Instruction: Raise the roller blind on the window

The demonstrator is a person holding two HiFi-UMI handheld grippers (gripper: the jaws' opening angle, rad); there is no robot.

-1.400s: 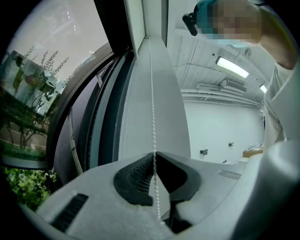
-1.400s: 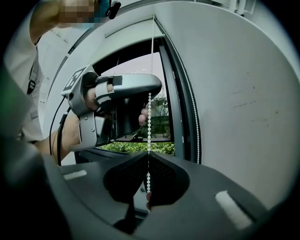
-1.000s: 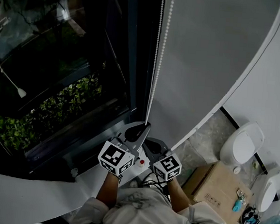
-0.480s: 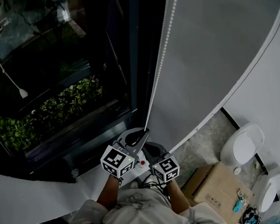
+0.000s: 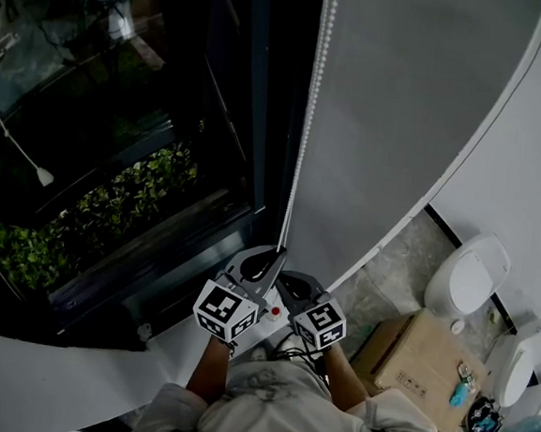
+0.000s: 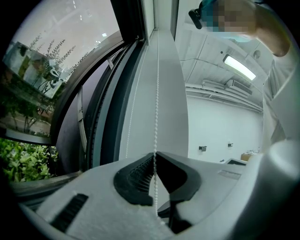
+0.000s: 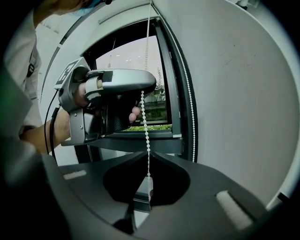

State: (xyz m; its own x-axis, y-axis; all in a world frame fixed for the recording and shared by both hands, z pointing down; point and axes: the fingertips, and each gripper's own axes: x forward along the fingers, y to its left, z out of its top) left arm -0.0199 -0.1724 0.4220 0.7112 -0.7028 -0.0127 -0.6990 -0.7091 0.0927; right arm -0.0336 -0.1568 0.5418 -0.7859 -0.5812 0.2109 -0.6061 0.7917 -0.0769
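Both claws sank slightly along the bead chain [image 5: 300, 157].
Left claw [image 6: 155, 157] clamps the chain, holding tension; right claw [image 7: 147, 157] just below is opening round it, likely to regrip. Roller blind [image 5: 401, 128] hangs above both.

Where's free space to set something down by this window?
The white sill under the window is bare left of the chain. The floor strip between blind and box is free too. Right of the box is cluttered.
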